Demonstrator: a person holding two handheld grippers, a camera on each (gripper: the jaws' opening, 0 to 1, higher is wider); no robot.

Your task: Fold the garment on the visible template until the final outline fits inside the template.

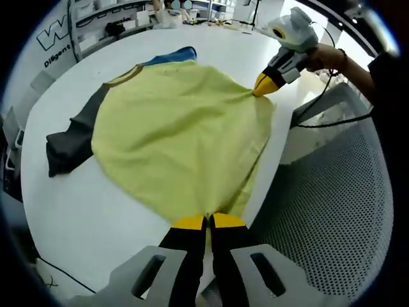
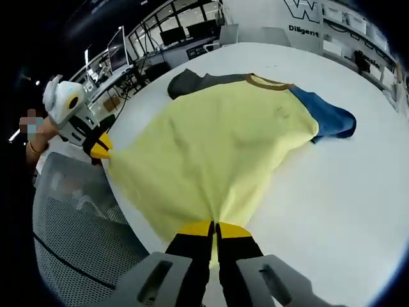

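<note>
**Both tongs pinch the hem of a yellow shirt on a white table**

While the shirt lies spread across the table, the left tongs are pressed together on its near edge, the yellow fabric bunching between the yellow tips. The right tongs grip the same way, jaws closed on a gathered fold of the hem, and appear again across the left gripper view, nipping another point of that edge beside a person's hand.

The shirt rests flat on the white table, its yellow body stretched between the two grips. A dark grey sleeve trails to one side and a blue sleeve to the other, with a brown collar at the far end.

A perforated grey chair back stands just past the table's edge. From the right gripper view, the left tongs hold the hem near that edge, and shelving lines the far wall.
</note>
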